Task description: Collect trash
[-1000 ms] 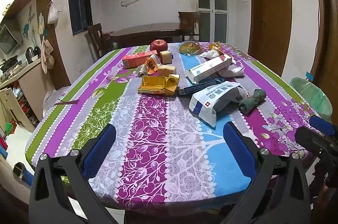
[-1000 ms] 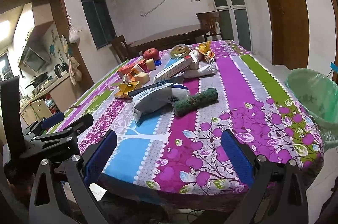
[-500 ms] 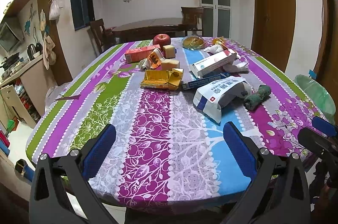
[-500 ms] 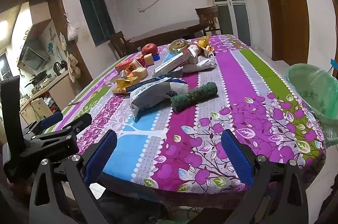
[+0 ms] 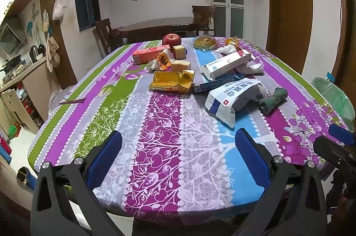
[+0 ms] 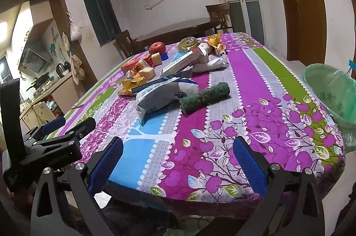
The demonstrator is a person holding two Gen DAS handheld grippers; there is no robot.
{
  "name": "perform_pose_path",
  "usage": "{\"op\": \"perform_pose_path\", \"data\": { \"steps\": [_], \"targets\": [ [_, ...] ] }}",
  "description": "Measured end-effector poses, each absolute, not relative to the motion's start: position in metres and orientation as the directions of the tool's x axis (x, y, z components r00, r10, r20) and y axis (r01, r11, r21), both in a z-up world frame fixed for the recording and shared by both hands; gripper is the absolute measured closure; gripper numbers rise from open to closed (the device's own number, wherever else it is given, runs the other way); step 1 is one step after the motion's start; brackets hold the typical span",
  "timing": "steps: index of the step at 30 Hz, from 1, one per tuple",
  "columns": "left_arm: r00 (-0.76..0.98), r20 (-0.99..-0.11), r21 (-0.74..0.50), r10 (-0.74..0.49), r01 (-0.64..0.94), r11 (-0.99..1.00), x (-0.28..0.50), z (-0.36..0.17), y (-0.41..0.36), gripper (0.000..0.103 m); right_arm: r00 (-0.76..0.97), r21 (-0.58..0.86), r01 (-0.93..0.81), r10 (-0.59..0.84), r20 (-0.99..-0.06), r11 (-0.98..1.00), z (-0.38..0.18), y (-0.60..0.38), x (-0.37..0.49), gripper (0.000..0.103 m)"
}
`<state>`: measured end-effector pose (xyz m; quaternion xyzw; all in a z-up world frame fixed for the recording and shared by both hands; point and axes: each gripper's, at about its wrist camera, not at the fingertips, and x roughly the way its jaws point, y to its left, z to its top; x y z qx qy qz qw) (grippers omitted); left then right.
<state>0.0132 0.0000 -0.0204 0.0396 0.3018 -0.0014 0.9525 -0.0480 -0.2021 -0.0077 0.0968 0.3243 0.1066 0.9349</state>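
At near desk point(image 5: 155, 147) edge, left gripper point(image 5: 178, 155) & right gripper point(image 6: 178, 155) hover w/ fingers released, empty. Trash mid-desk; approach step. Next prob: reach green scouring pad point(image 6: 204, 96), drop in lined bin point(image 6: 329, 93).

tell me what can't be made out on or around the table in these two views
- Trash bin, right wrist view: its inside bottom is hidden by its own green liner; in the left wrist view the frame edge crops it.
- Dark blue box, left wrist view: mostly covered by the long white carton and the white pouch.
- Pouch print: too small to read.
- Table near edge: hidden behind the open left tongs.
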Motion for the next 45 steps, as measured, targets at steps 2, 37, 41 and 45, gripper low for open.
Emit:
{"op": "perform_pose_path", "data": {
  "steps": [2, 37, 41, 45],
  "targets": [
    [0.816, -0.577, 0.074, 0.022, 0.025, 0.997, 0.014, -0.021, 0.001, 0.005, 0.766, 0.25, -0.136, 0.262, -0.587, 0.959, -0.008, -0.202, -0.048, 0.004],
    [0.773, -0.632, 0.084, 0.052, 0.002, 0.996, 0.038, -0.034, 0.011, 0.005, 0.747, 0.197, -0.135, 0.231, -0.623, 0.971, -0.012, -0.187, -0.025, 0.004],
    [0.759, -0.649, 0.084, 0.052, 0.003, 0.996, 0.045, -0.039, 0.012, 0.005, 0.753, 0.182, -0.13, 0.217, -0.622, 0.975, -0.011, -0.185, -0.018, 0.004],
    [0.753, -0.656, 0.077, 0.054, -0.004, 0.997, 0.051, -0.041, 0.015, 0.005, 0.76, 0.151, -0.111, 0.182, -0.624, 0.982, -0.008, -0.186, -0.011, 0.004]
  ]
}}
